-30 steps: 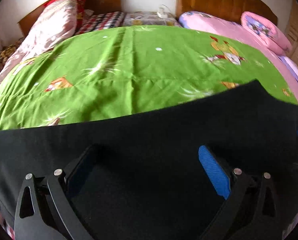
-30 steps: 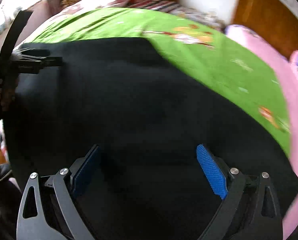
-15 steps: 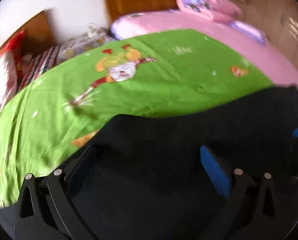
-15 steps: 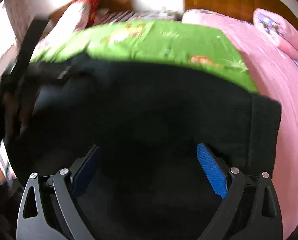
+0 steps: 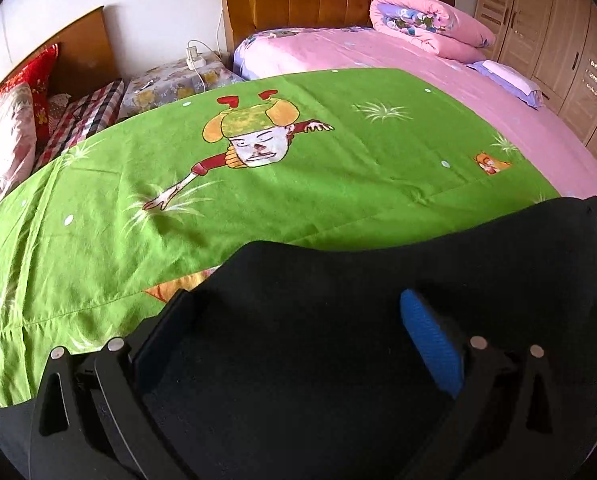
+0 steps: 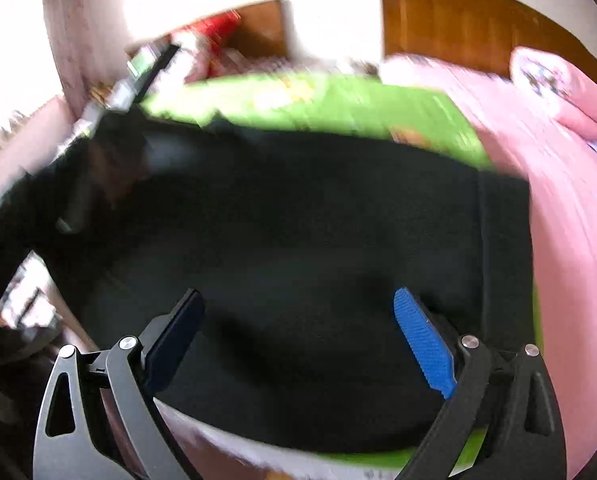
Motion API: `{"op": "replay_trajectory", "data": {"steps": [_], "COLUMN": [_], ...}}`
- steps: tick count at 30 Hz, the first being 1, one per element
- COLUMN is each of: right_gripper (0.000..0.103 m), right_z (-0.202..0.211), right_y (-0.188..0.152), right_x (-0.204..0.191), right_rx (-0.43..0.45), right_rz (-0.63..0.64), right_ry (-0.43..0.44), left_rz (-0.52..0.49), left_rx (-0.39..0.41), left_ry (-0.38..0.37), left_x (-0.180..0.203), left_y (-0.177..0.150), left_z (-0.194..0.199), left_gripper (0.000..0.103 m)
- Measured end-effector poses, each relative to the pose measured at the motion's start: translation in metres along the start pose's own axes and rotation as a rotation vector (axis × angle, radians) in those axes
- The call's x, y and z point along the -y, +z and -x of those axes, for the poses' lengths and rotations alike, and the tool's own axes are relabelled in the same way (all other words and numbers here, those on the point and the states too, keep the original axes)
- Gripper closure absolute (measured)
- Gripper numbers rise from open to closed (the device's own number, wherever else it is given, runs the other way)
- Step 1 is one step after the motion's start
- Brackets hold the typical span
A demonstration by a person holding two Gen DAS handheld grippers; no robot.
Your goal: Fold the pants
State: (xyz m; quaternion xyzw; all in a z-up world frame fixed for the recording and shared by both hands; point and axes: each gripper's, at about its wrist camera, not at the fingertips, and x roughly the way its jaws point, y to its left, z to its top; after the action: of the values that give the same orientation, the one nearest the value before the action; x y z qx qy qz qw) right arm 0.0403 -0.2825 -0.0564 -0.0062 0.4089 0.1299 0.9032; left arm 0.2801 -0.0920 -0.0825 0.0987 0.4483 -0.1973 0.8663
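Jaws of both grippers, left (image 5: pixel 298 328) and right (image 6: pixel 298 328), gape wide over the black pants (image 5: pixel 378 280), gripping nothing; the pants lie flat on the green sheet (image 5: pixel 258 200), apparently spread for folding.

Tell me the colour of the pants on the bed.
Black pants, plain with no pattern, shown best in the left wrist view.
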Motion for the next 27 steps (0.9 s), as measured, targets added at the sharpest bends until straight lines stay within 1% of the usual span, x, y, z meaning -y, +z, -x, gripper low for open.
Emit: {"op": "replay_trajectory", "data": {"steps": [1,4,6,8,9,16,18,20,21,22,23,24,25,26,27], "right_gripper": [0.011,0.011,0.011,0.01,0.009,0.009,0.009,0.009,0.01,0.01,0.01,0.01,0.01,0.01,0.01], "right_z": [0.003,0.02,0.023,0.014,0.013,0.017,0.018,0.016,0.014,0.016,0.019,0.024,0.029,0.032,0.033], "right_y": [-0.002,-0.001,-0.003,-0.011,-0.015,-0.019,-0.018,-0.015,-0.009,-0.003,0.002,0.012,0.021,0.03,0.037], "right_x": [0.004,0.001,-0.001,0.001,-0.001,0.001,0.001,-0.004,-0.008,-0.01,-0.012,-0.019,-0.027,-0.038,-0.047], "right_rx": [0.009,0.022,0.033,0.011,0.023,0.005,-0.012,-0.049,-0.077,-0.09,-0.09,-0.064,-0.027,0.01,0.032], "right_rz": [-0.023,-0.055,-0.058,-0.046,-0.023,-0.041,-0.045,-0.043,-0.047,-0.057,-0.069,-0.074,-0.066,-0.052,-0.039], "right_ry": [0.02,-0.032,-0.053,-0.05,-0.057,-0.064,-0.076,-0.107,-0.135,-0.16,-0.192,-0.211,-0.197,-0.168,-0.147], "left_rz": [-0.002,-0.001,-0.001,-0.001,-0.001,-0.002,-0.002,0.005,0.027,0.044,0.069,0.111,0.139,0.157,0.171], "left_rx": [0.001,0.003,0.004,0.004,0.004,0.006,0.007,0.014,0.034,0.056,0.091,0.143,0.182,0.213,0.228], "left_ry": [0.002,0.004,0.003,0.003,0.003,0.006,0.004,0.002,0.02,0.036,0.036,-0.006,-0.026,-0.021,0.006], "left_x": [0.0,0.001,0.001,0.0,0.001,0.003,0.003,0.002,-0.002,-0.004,-0.009,-0.019,-0.029,-0.039,-0.054], "left_y": [0.0,-0.001,-0.001,-0.001,-0.001,0.0,0.0,0.0,-0.002,-0.005,-0.009,-0.018,-0.028,-0.039,-0.053], "left_z": [0.0,0.0,0.0,0.0,0.0,0.0,0.0,0.002,0.009,0.017,0.031,0.052,0.07,0.086,0.103], "left_gripper": [0.001,0.001,0.001,0.001,0.001,0.001,0.001,0.001,0.001,0.002,0.002,0.002,0.002,0.002,0.002]}}
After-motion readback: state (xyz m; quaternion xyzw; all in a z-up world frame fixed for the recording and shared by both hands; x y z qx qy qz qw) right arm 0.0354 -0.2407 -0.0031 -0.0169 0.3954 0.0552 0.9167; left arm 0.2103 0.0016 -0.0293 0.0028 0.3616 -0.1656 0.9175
